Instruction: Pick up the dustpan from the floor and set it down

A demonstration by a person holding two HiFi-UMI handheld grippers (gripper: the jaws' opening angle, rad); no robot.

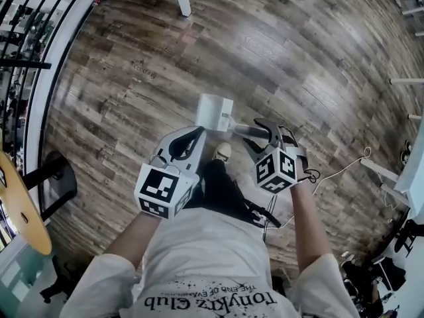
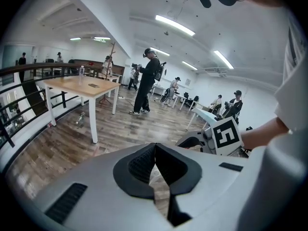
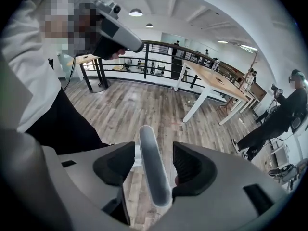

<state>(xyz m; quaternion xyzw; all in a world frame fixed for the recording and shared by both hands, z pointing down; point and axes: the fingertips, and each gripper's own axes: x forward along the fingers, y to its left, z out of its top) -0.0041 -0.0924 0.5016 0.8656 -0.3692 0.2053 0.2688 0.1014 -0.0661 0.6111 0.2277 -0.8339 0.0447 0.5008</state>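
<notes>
The white plastic dustpan (image 1: 215, 111) sits low over the brown wood-plank floor (image 1: 132, 78), just ahead of the person's pale shoe (image 1: 222, 152). It looks set down there, though the head view does not show the contact itself. Its rounded grey handle (image 1: 246, 130) runs back from the pan into the right hand-held gripper (image 1: 260, 132). In the right gripper view that handle (image 3: 153, 177) stands between the two dark pads of the right hand-held gripper (image 3: 153, 155), but the jaws are spread, with a sliver of floor showing on either side, so the grip is released rather than clamped. The left hand-held gripper (image 1: 197, 132) hangs beside it with nothing in it. Its own view shows the left hand-held gripper (image 2: 155, 150) with the pads clenched tip to tip on empty air. The dustpan looks light and stiff, a thin moulded shell that should not flex or break easily. The smooth round handle may twist or slide in the pads, and the pan's weight sits out at the far end. The best hold is on the handle close to the pan, squeezed across its width.
</notes>
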